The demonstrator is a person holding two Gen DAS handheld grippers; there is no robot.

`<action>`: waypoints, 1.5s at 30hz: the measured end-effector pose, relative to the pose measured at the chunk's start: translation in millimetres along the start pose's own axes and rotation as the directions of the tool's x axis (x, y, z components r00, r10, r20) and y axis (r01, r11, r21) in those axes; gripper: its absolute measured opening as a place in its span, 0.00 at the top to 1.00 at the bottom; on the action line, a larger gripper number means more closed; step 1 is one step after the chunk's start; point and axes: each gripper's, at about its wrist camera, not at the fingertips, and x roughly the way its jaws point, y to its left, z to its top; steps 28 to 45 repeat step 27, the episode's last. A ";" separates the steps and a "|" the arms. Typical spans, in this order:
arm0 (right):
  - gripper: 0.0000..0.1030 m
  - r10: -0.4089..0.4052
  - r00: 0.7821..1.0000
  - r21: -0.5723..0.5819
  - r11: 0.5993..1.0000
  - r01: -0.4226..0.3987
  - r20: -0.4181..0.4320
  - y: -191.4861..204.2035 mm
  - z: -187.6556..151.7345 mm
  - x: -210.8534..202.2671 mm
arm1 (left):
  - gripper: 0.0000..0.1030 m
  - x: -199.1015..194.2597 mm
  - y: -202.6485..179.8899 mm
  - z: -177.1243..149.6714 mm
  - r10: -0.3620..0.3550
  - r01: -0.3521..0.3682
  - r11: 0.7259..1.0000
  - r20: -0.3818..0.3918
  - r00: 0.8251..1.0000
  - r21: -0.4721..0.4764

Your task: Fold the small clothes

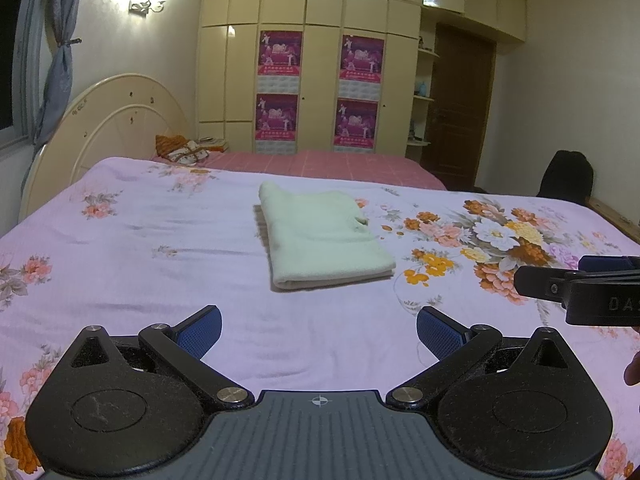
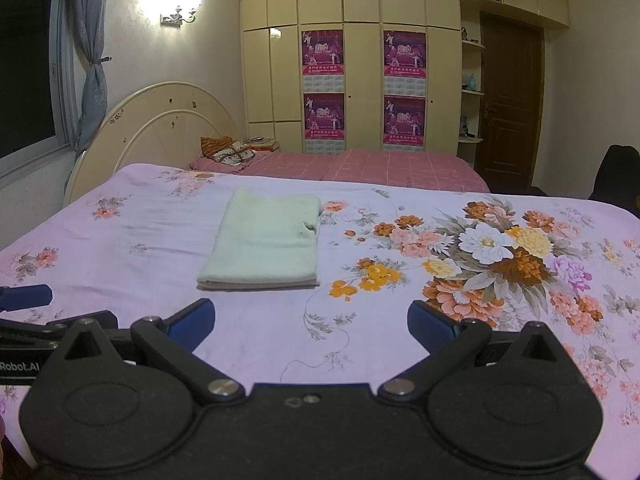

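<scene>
Garment (image 1: 322,236) folded — both tongs spread.

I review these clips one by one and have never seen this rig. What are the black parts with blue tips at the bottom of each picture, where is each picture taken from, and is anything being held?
No robot here: a person holds a two-finger gripper in each hand, each with a fisheye camera looking forward along its fingers. One picture comes from the left gripper, the other from the right gripper. The black arms with blue pads at the bottom are each gripper's own jaws. Both stand wide open and hold nothing. Each camera also catches part of the other gripper at its edge. Ahead, a pale green cloth lies folded into a neat rectangle on the flowered sheet of a bed. Neither gripper touches it. Behind are a headboard and wardrobe.
</scene>
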 end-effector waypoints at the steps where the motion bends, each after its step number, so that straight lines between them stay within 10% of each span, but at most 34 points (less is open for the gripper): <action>1: 0.01 0.000 1.000 0.001 1.000 0.000 -0.001 0.0 0.1 0.1 | 0.00 0.0 0.5 0.0 0.000 0.000 1.000 0.000 1.000 0.001; 45: 0.01 0.003 1.000 -0.006 1.000 -0.003 -0.003 1.8 1.1 3.2 | 0.00 2.1 7.3 4.3 -0.024 0.024 0.999 0.016 1.000 0.022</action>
